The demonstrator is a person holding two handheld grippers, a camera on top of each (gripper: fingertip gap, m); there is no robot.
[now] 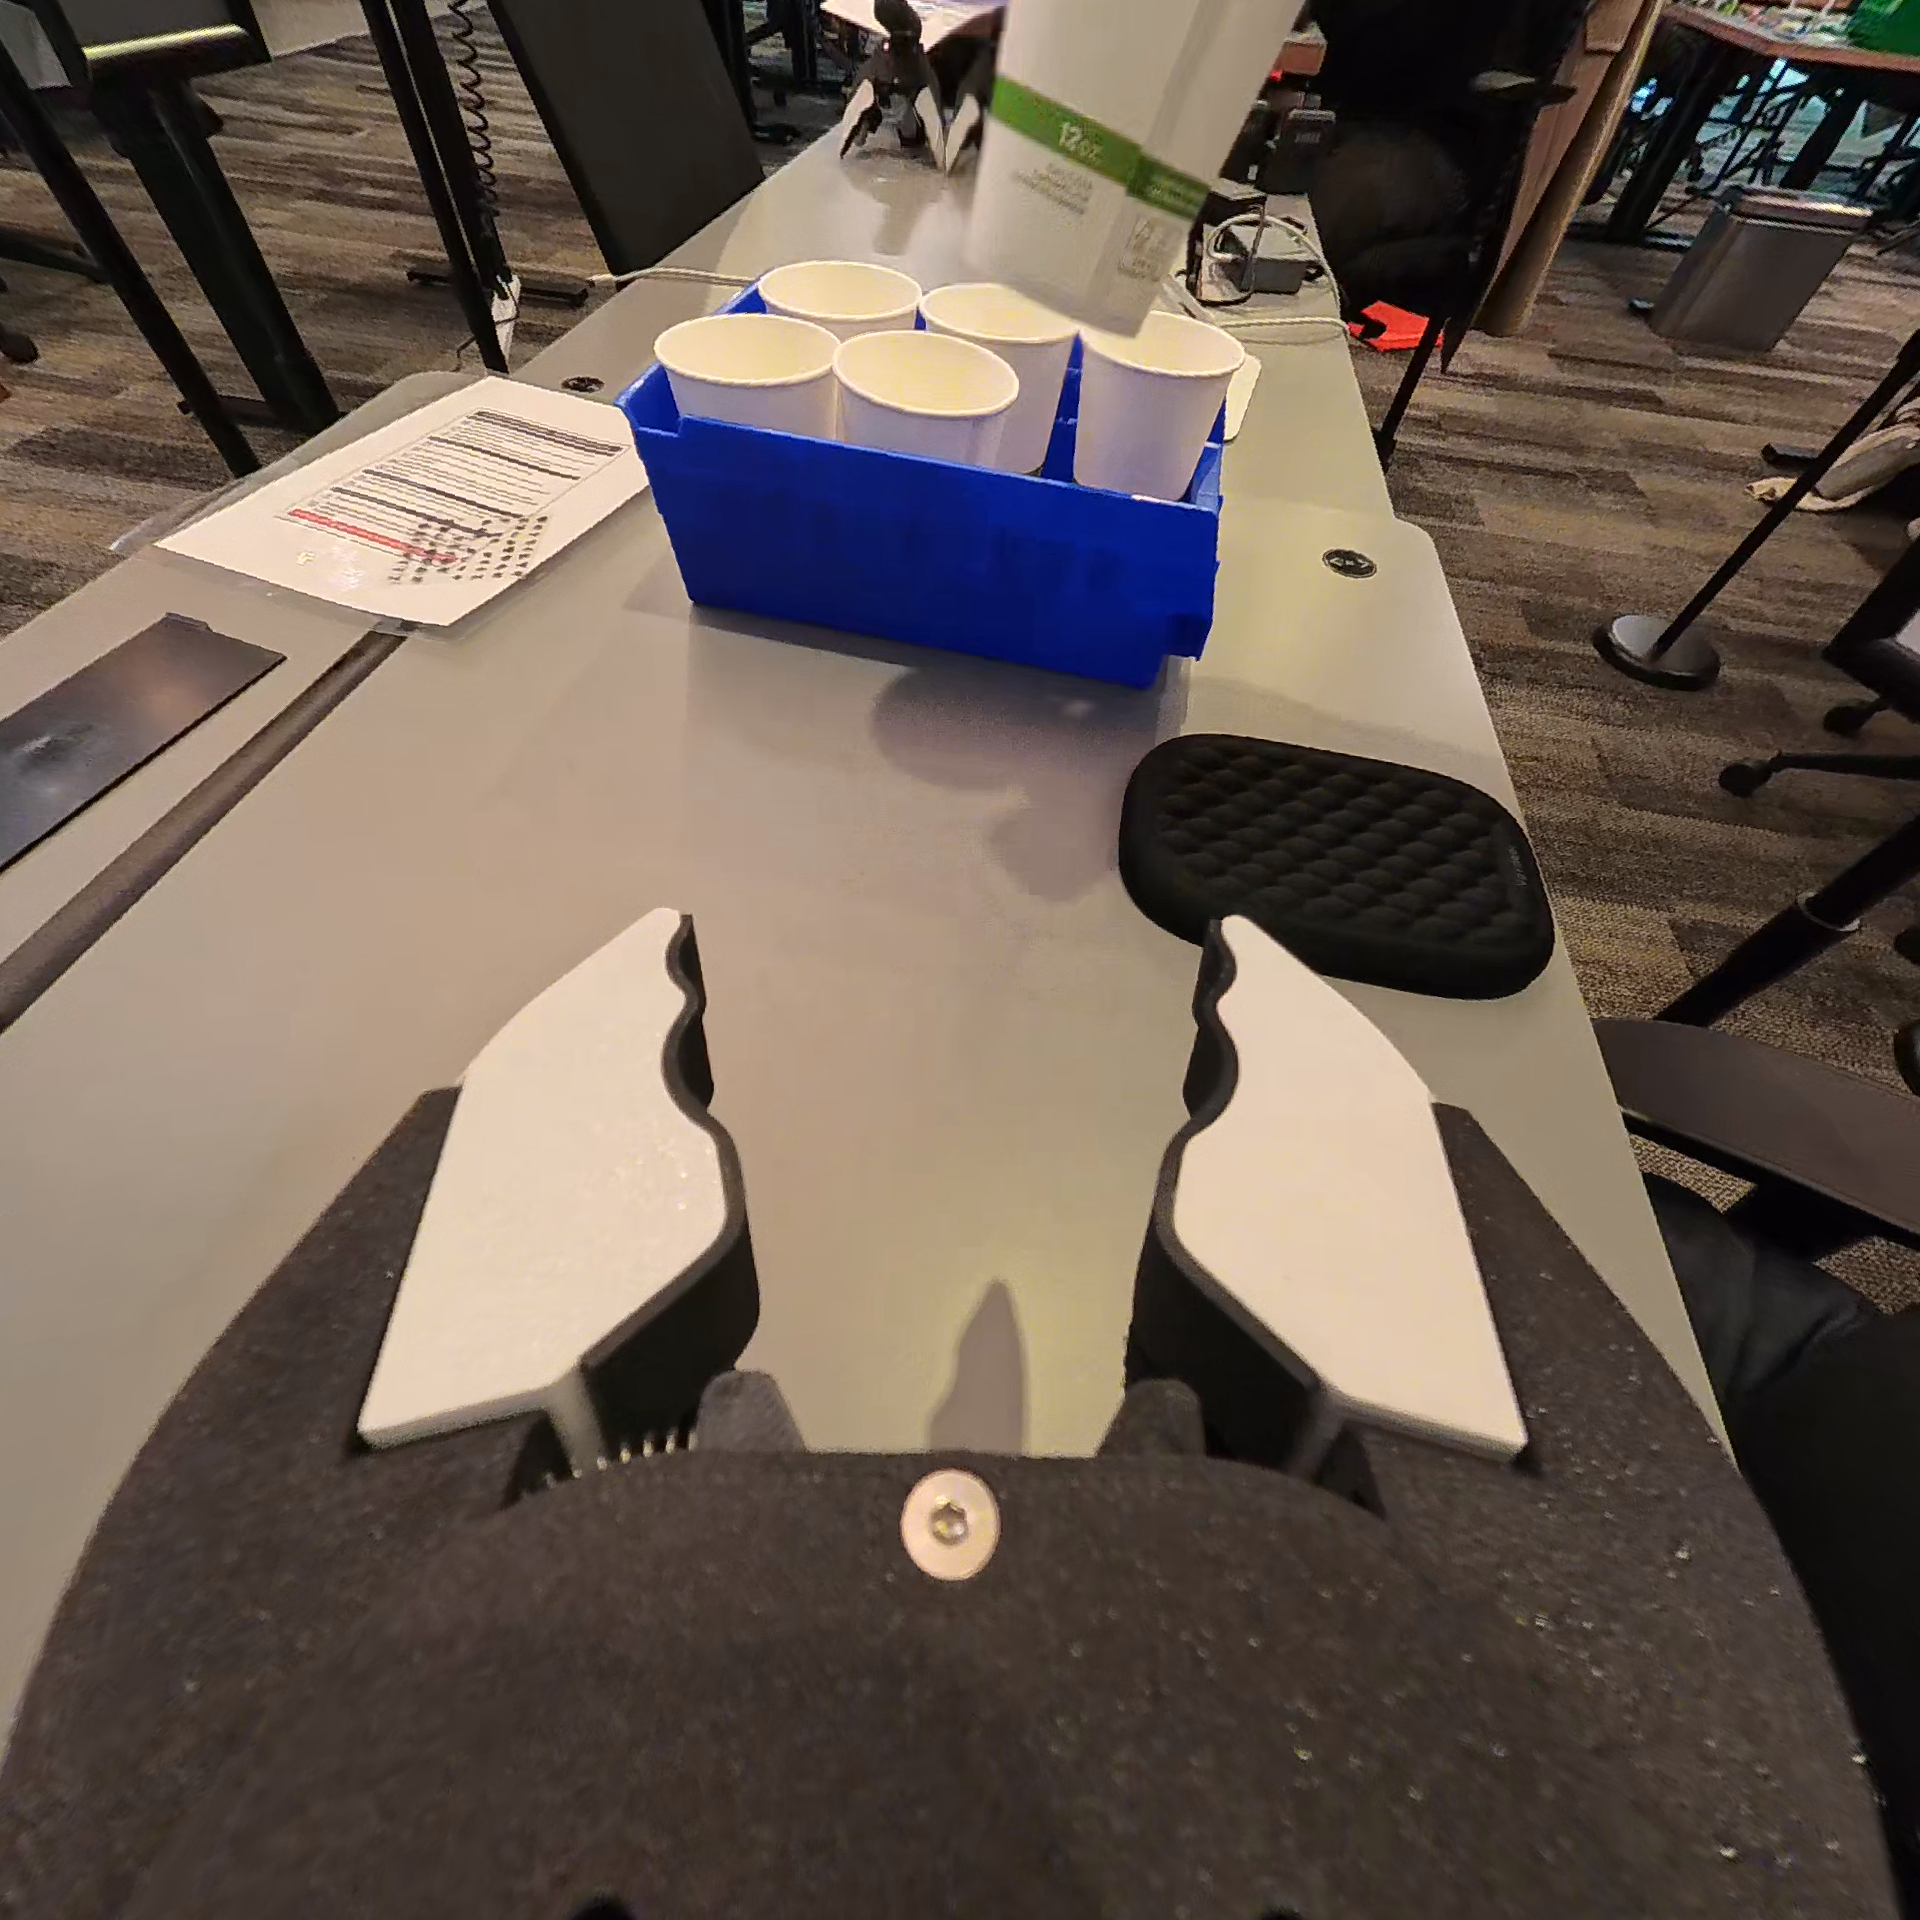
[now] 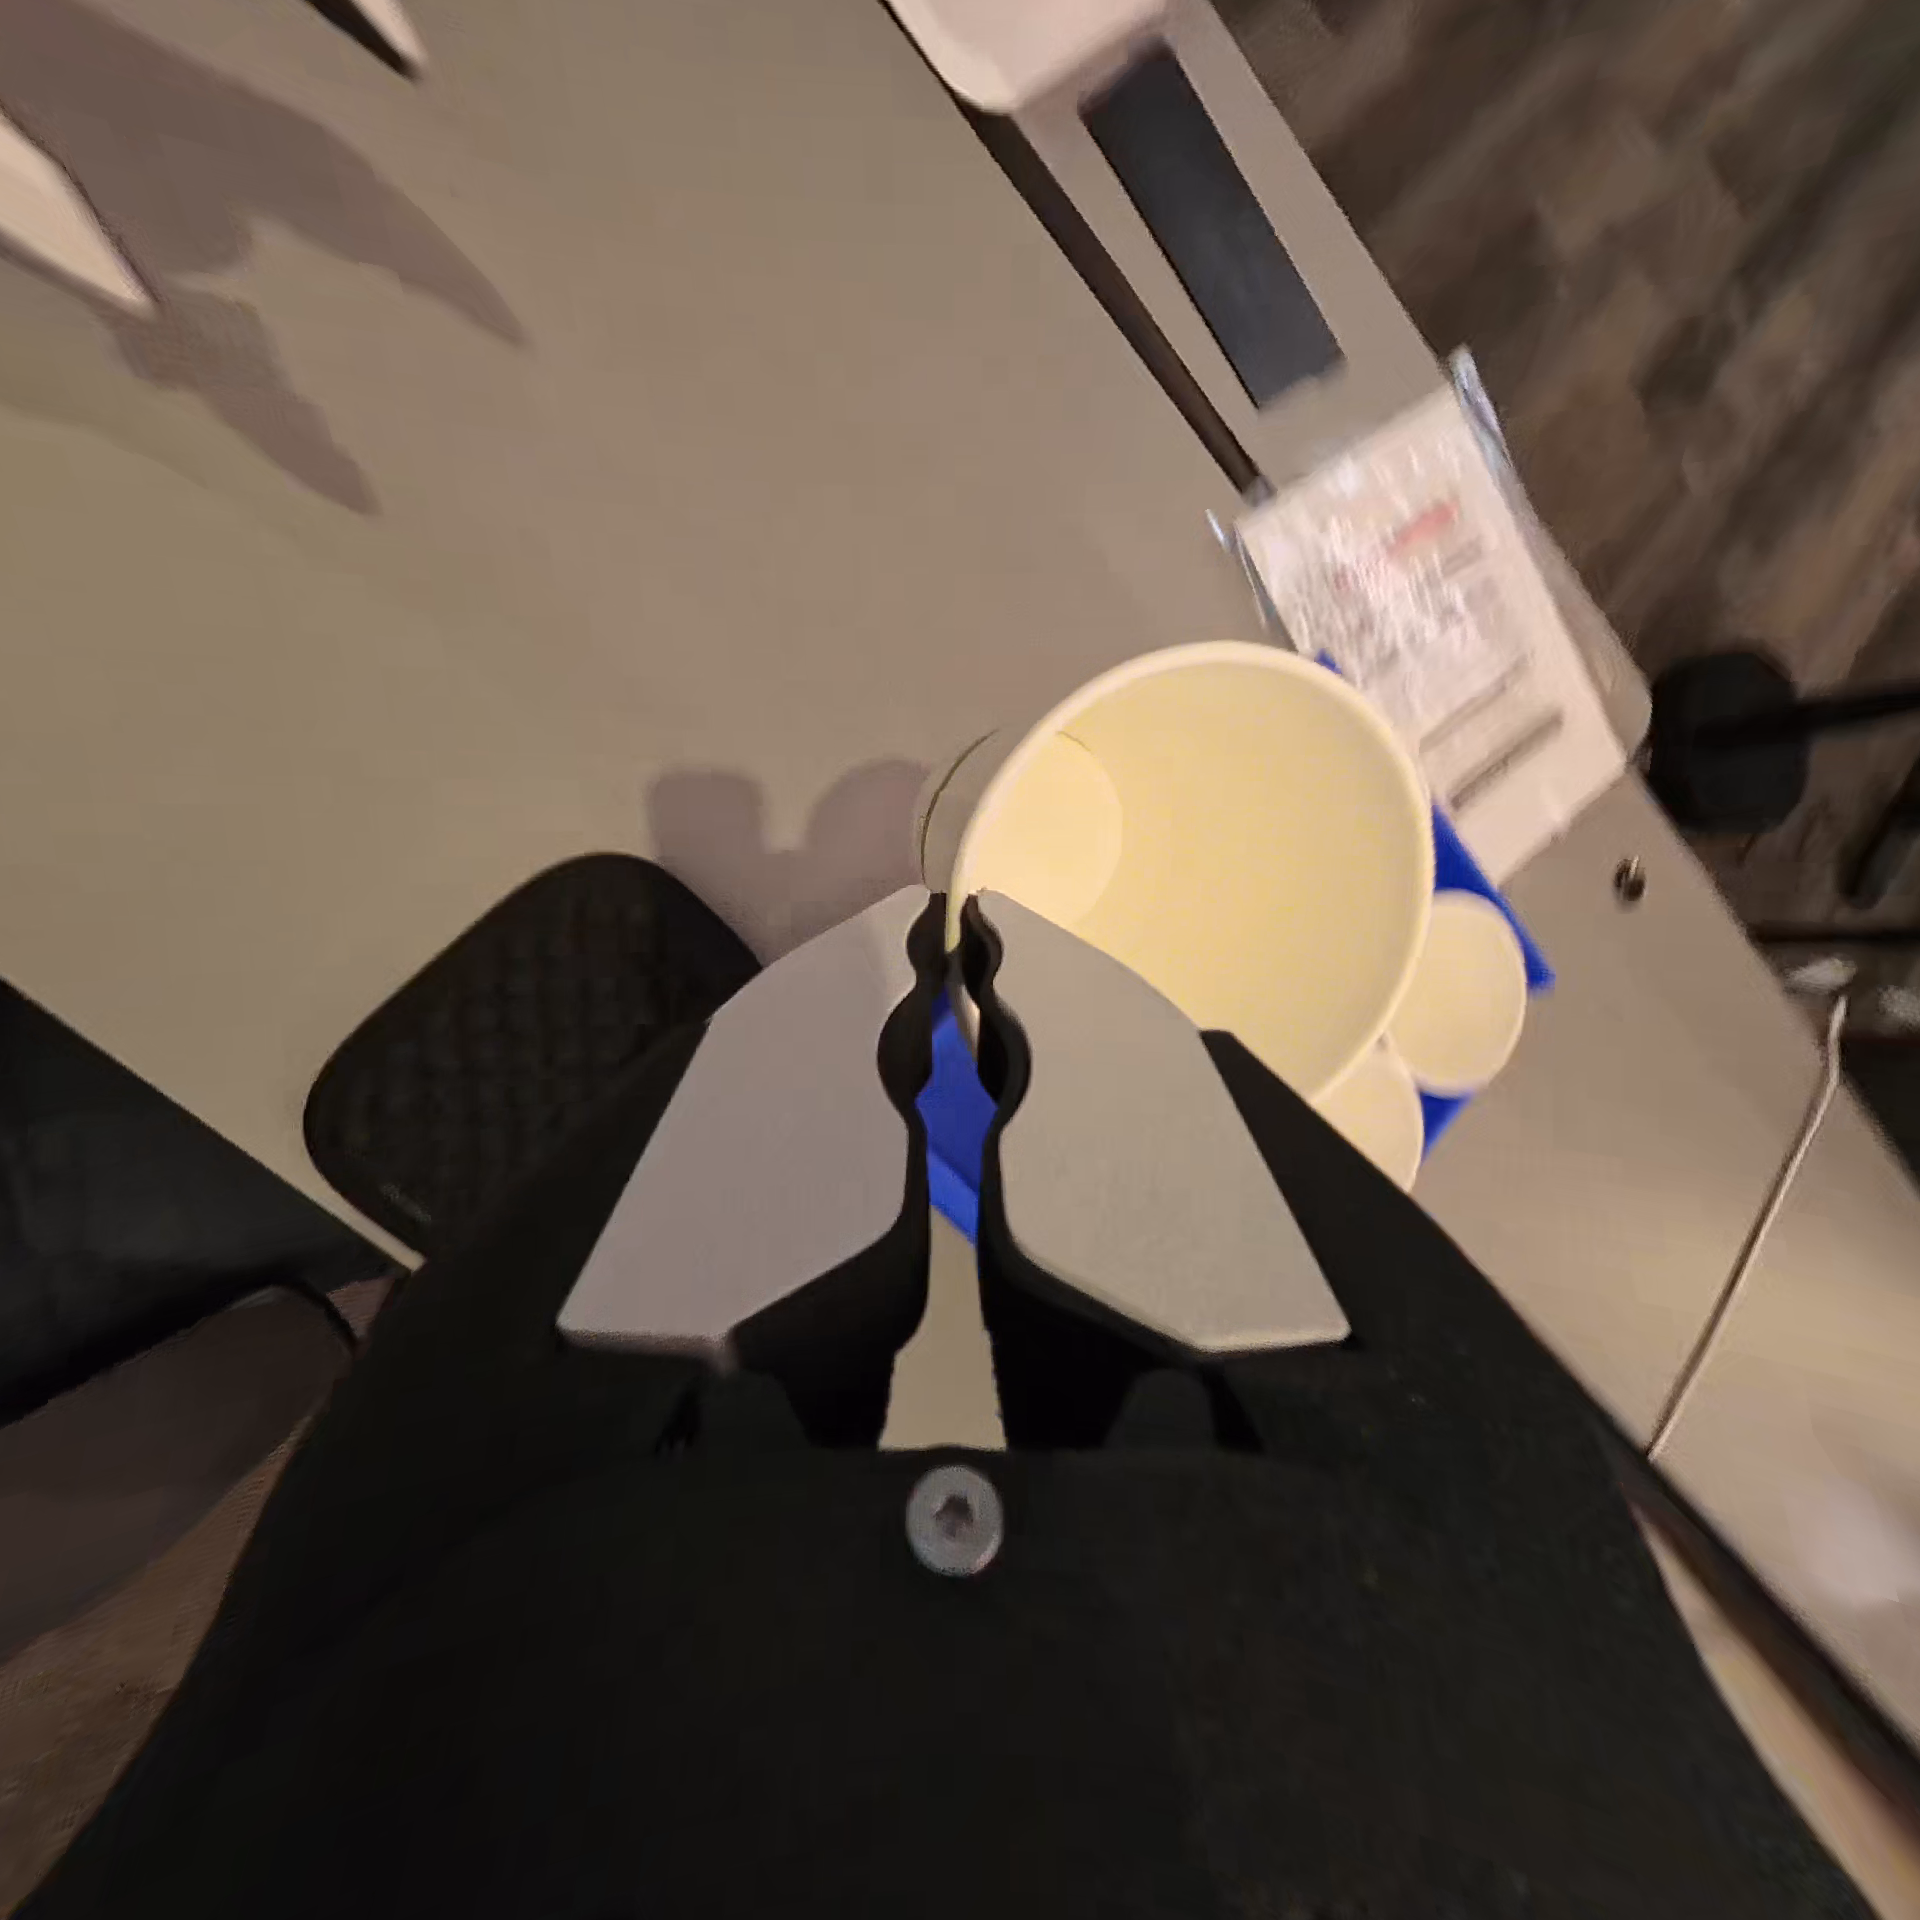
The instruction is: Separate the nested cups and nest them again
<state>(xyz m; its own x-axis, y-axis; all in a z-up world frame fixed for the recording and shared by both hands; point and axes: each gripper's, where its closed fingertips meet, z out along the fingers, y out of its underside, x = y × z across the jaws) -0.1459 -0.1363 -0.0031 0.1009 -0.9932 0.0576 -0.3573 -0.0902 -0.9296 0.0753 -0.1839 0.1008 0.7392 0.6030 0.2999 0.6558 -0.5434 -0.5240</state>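
Our left hand-held gripper hangs with jaws spread wide and empty above the grey surface. Our right hand-held gripper pinches the rim of a tilted paper cup, lifted over the blue bin. We count five more white cups upright inside that bin, with a black pad just beside it.

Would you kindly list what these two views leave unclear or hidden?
- Left wrist view: the held cup is cut off by the top edge, so the right gripper gripping it is unseen.
- Right wrist view: motion blur smears the printed sheet.
- Right wrist view: the held cup and right gripper cover most of the blue bin.
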